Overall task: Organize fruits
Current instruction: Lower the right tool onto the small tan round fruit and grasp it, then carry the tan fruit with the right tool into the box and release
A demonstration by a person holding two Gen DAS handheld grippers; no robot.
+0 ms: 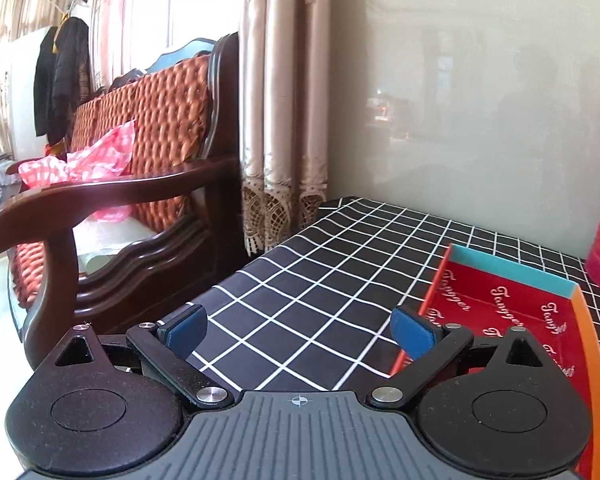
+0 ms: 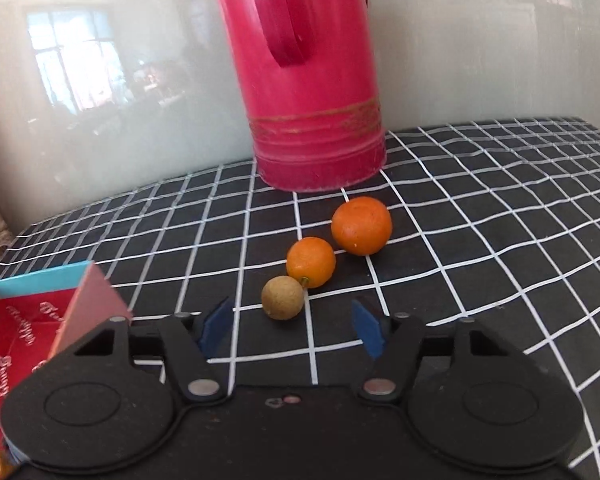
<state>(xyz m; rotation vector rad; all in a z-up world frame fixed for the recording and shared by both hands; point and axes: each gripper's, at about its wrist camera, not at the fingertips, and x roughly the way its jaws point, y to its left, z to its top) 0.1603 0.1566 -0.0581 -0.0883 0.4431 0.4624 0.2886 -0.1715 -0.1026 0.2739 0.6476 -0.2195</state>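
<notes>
Right gripper [image 2: 292, 326] parted, empty, rough round longan [image 2: 282, 297], glossy oranges, left gripper [image 1: 300, 330] wide, empty

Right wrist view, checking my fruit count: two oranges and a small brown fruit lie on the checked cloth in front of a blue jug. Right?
Not quite: the jug is red, not blue, as the right wrist view shows. Two oranges and the brown fruit do lie before it on the checked cloth.

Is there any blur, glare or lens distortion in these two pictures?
Left wrist view: sharp; bright window glare at upper left; the curtain bows from the fisheye. Right wrist view: the tablecloth grid curves strongly, the wall reflects a window, and the blue fingertips look slightly smeared.
</notes>
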